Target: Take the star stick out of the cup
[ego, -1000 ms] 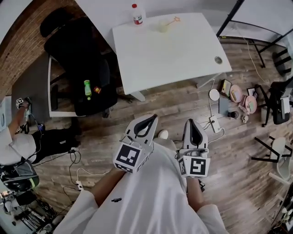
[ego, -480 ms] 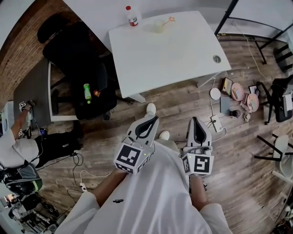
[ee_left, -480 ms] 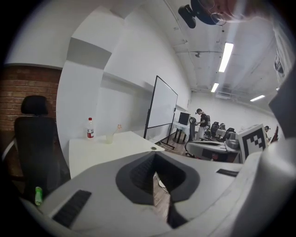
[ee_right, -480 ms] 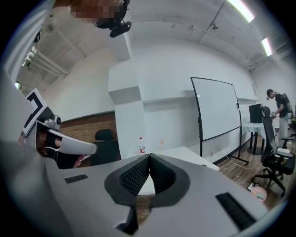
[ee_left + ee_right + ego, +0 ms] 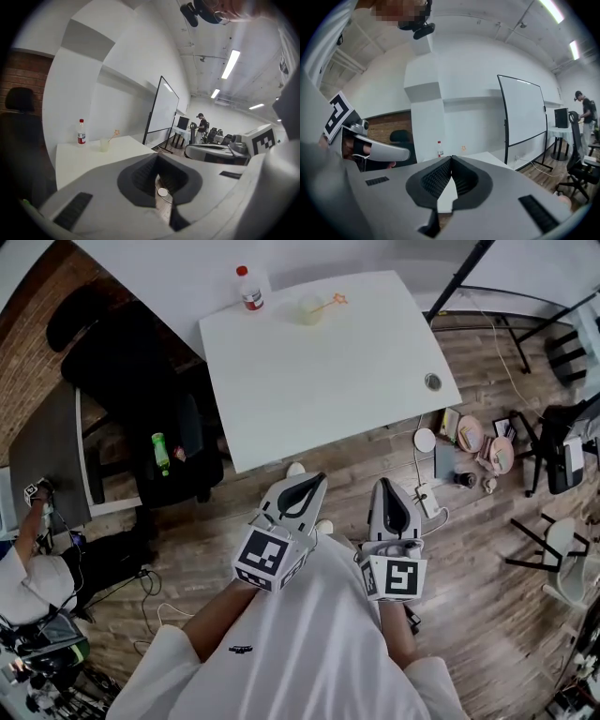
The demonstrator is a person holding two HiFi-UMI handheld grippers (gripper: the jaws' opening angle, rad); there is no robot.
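Cup (image 5: 308, 310) stands at the far edge of the table (image 5: 328, 381), near a bottle (image 5: 250, 289). The star stick (image 5: 330, 303) in it leans right. Left gripper (image 5: 314, 482) and right gripper (image 5: 384, 486), both closed and empty, point toward it from well short of the table. The left is more nearly in line.

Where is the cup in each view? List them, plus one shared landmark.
Head view: cup at the white table's far edge.
Left gripper view: left of centre, on the table.
Right gripper view: cup not made out; only the star stick's tip shows above the right tool.
Landmark: red-capped bottle, left of it.
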